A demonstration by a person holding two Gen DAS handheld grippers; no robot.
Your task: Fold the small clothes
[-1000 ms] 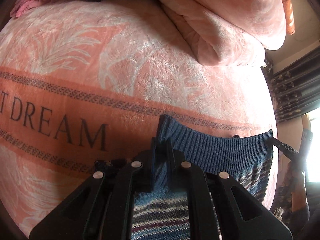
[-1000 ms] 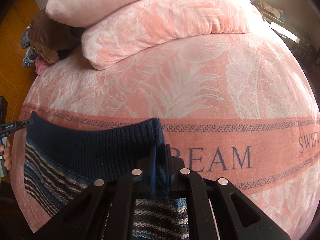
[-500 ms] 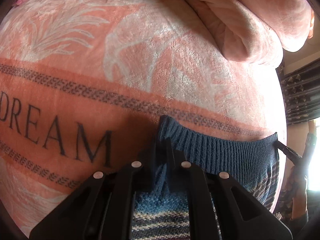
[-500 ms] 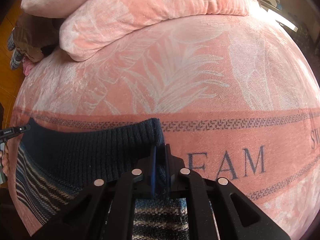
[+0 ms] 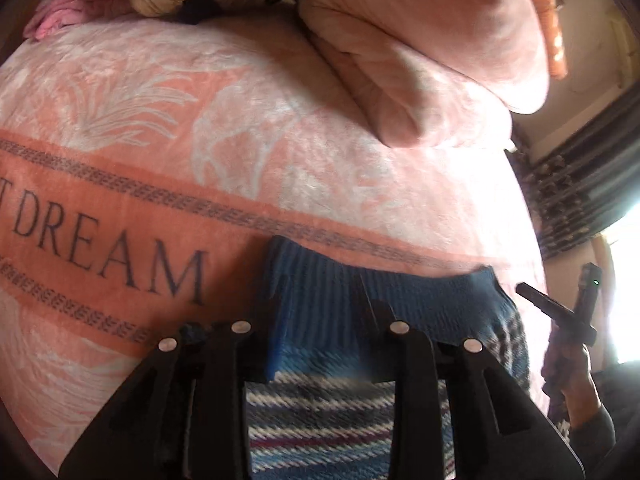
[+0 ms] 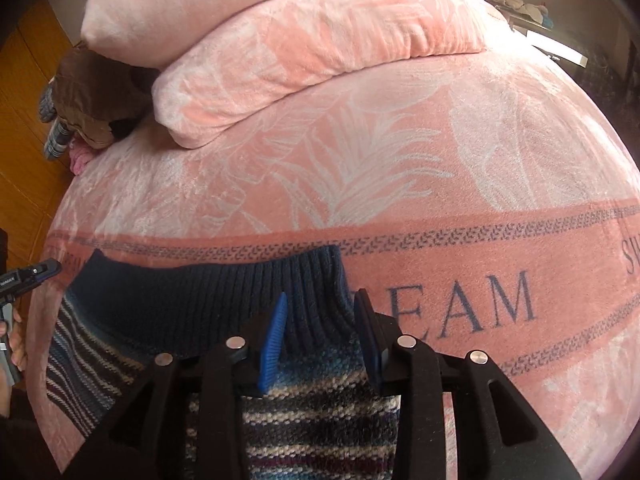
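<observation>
Striped knit sweater point(image 6: 320, 412) lies flat on the pink "DREAM" blanket point(image 6: 360, 160), navy ribbed hem band point(image 6: 208, 292) along the far edge, striped body running back toward the cams. Hem sits just below the blanket's patterned border stripe.

R gripper point(image 6: 320, 322): fingers apart, straddling the R hem corner, blue pads either side of the rib, not pinching. L gripper point(image 5: 320, 312): fingers apart too, over the L hem corner; view is motion-blurred so can't tell if the pads touch the knit.

Step, imo: a fold or spread has been laid down and both corners let go. Can't tell how many folds are done; only the hem end and part of the body are in view.

Next move needs: back both grippers off w/o dragging the rib, then re-grip at a side edge or the near end for the next fold. Knit is thick + stretchy, so pinch deep, both layers.

Bkgd: folded pink quilts point(image 6: 280, 40) at bed head, loose clothes pile point(image 6: 88, 100) beside them.
</observation>
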